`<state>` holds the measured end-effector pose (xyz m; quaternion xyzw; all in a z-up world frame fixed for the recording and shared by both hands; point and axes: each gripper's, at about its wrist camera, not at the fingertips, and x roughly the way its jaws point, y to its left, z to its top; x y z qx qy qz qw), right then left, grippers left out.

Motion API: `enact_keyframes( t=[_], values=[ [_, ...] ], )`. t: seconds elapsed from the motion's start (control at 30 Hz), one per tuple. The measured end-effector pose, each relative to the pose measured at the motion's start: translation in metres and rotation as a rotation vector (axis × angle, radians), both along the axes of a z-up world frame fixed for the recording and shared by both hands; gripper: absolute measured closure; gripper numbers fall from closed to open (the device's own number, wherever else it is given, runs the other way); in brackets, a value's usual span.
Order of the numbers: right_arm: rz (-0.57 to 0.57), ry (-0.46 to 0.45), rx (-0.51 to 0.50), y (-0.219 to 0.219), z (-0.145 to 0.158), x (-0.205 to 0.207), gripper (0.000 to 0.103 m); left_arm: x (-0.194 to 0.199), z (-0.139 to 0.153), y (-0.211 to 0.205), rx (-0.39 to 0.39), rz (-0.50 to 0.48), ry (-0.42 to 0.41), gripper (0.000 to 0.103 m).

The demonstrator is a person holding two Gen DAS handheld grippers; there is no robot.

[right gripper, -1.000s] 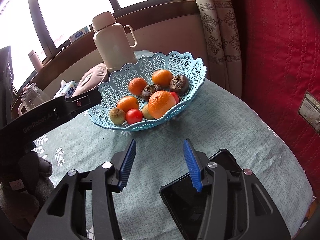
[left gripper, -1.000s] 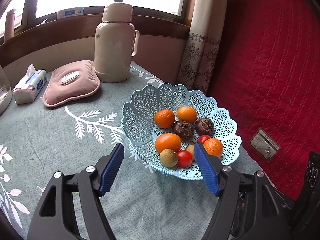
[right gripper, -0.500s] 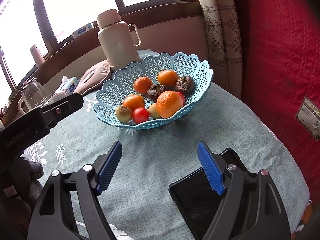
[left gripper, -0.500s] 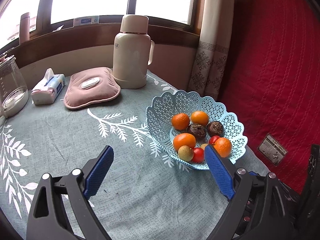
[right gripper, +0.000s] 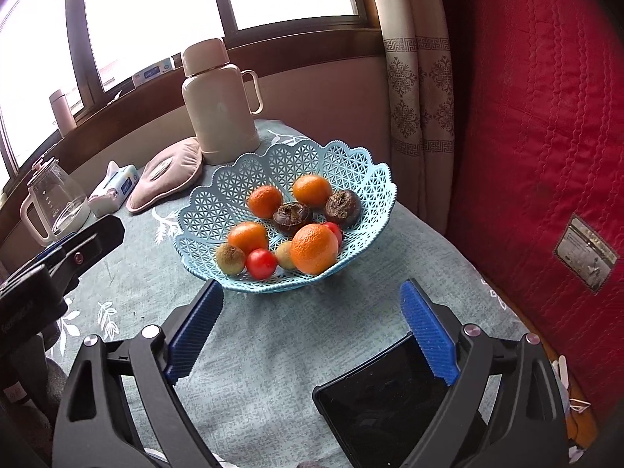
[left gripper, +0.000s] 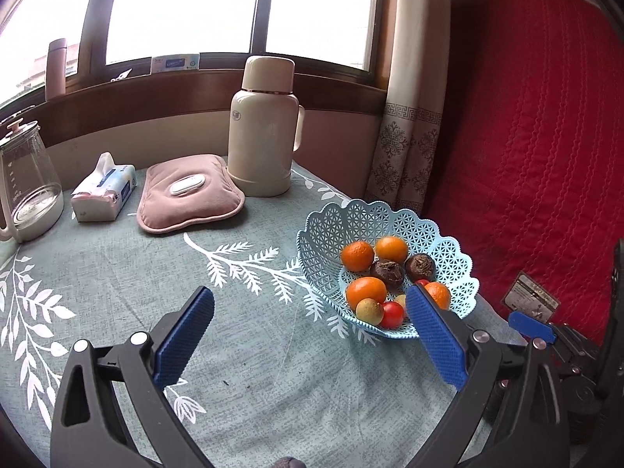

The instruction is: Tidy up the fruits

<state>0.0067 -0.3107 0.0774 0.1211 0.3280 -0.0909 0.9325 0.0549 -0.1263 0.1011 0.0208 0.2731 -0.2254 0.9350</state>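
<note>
Both your left claw (left gripper: pixel 310 335) and right claw (right gripper: pixel 312 325) have pulled back, spread wide and empty; the basket (right gripper: pixel 218 210) at the surface's right edge looks filled.

You're in a home, cloth-covered table (left gripper: pixel 117 273) by a window, thermos (left gripper: pixel 262 128), tissue pack (left gripper: pixel 104 189), glass kettle (left gripper: pixel 27 183), patterned curtain (left gripper: pixel 409 117).

Open tablecloth (left gripper: pixel 117 273) left of basket (left gripper: pixel 323 234), flask (left gripper: pixel 261 128) behind

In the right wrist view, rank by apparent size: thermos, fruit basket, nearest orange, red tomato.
1. Fruit basket
2. Thermos, though it stands farther back, so its true size is unsure
3. Nearest orange
4. Red tomato
</note>
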Motion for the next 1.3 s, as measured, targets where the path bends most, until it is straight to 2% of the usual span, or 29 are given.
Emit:
enact_keyframes(
  t=[0.2,0.37,0.63,0.93,1.3],
  values=[
    [-0.001,-0.025,-0.119,0.011,0.009,0.003,0.003,-0.002,-0.002,0.000,0.023,0.018,-0.017,0.005],
    [0.002,-0.024,-0.223,0.024,0.013,0.004,0.003,-0.001,-0.003,0.001,0.046,0.054,-0.029,0.005],
    [-0.007,-0.003,-0.205,0.021,0.013,0.005,0.003,-0.006,-0.003,-0.001,0.122,0.108,-0.079,0.005],
    [-0.038,0.011,-0.281,0.024,0.015,0.005,0.003,-0.004,-0.008,0.001,0.118,0.108,-0.067,0.005],
    [-0.024,-0.027,-0.307,0.028,0.024,-0.001,0.003,-0.003,-0.011,0.003,0.126,0.106,-0.068,0.005]
  ],
)
